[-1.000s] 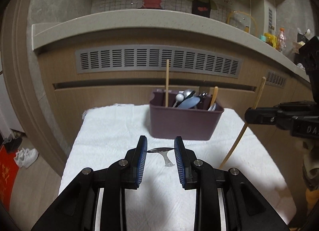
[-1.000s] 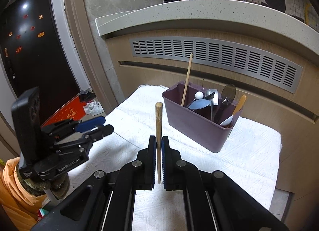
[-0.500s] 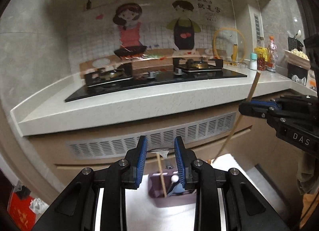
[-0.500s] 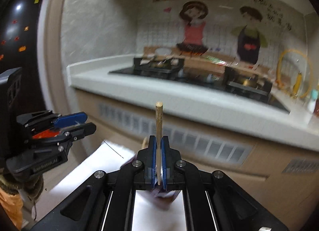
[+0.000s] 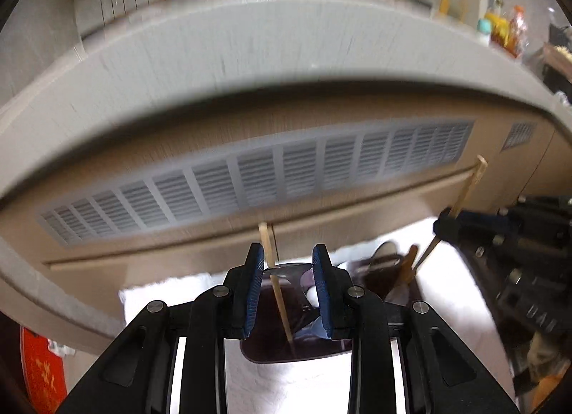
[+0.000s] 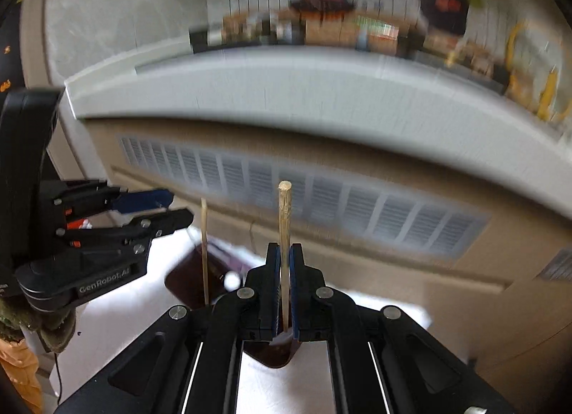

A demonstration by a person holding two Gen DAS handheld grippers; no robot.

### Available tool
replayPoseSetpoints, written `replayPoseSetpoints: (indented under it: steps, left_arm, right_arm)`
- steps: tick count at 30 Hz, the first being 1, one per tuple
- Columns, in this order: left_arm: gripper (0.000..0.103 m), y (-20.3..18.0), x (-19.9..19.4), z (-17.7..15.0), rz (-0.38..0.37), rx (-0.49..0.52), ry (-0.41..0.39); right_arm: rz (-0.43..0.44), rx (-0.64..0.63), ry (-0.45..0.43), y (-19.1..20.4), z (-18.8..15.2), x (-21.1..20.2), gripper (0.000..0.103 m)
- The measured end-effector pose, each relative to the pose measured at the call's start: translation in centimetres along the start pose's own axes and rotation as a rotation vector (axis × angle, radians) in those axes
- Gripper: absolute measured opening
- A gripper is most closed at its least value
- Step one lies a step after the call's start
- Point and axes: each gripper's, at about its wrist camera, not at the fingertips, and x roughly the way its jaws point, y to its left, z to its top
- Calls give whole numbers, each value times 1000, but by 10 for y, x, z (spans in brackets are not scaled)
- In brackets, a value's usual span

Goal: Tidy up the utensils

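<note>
Both cams have dipped back toward the purple utensil caddy. My right gripper stays clamped on its chopstick, left gripper pinching a flat metal piece; drop-off's next, I reckon.

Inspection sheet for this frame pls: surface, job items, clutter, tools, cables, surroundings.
surface: white cloth, partly hidden by the tools.
job's things: purple bin holding an upright chopstick and blurred utensils; second chopstick; flat metal utensil.
clutter: nothing seen.
grippers: left tool clamps the flat metal utensil; right tool shut on the second chopstick.
cables: thin dark cord under the left tool's handle.
surroundings: counter edge, vent grille, red mat; all motion-blurred.
</note>
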Motion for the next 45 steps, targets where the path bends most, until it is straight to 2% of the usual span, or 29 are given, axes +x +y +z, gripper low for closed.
replayPoseSetpoints:
  steps: [4, 8, 12, 13, 15, 17, 20, 23, 26, 28, 30, 33, 35, 38, 42, 45]
  left_arm:
    - [29, 0, 33, -14, 9, 2, 58]
    - [30, 1, 54, -28, 1, -10, 73]
    - [31, 7, 54, -35, -11, -44, 28]
    - [33, 9, 50, -37, -13, -57, 7]
    - [46, 12, 37, -40, -9, -87, -37]
    - [60, 17, 17, -50, 21, -143, -107]
    - [68, 17, -9, -70, 55, -203, -180]
    - [81, 8, -35, -101, 85, -237, -242]
    - [88, -4, -60, -140, 116, -272, -302]
    - [93, -13, -73, -165, 144, -285, -333]
    - [97, -22, -86, -194, 169, -287, -355]
    - [103, -36, -101, -230, 202, -279, -362]
    - [103, -45, -108, -250, 205, -260, -336]
    - [103, -57, -125, -275, 234, -271, -362]
    - [103, -70, -142, -290, 257, -265, -386]
    - [103, -79, -149, -292, 266, -243, -392]
  right_arm:
    - [36, 19, 84, -1, -21, 45, 5]
    - [50, 22, 109, 1, -32, 71, 6]
    - [52, 22, 117, 3, -42, 82, 7]
    - [48, 22, 115, 3, -44, 82, 8]
    - [47, 30, 106, 2, -50, 81, 23]
    - [38, 44, 76, 1, -55, 74, 35]
    - [14, 51, 6, 3, -68, 53, 58]
    - [3, 53, -32, 11, -88, 31, 59]
    - [-11, 49, -57, 22, -110, 11, 60]
    - [-37, 33, -85, 32, -129, -6, 65]
    - [-65, 29, -108, 40, -149, -20, 76]
    - [-98, 34, -140, 49, -178, -38, 81]
    - [-121, 35, -154, 56, -195, -49, 82]
    - [-140, 56, -180, 64, -216, -66, 84]
    - [-149, 101, -227, 67, -244, -95, 93]
    - [-171, 106, -247, 70, -261, -111, 96]
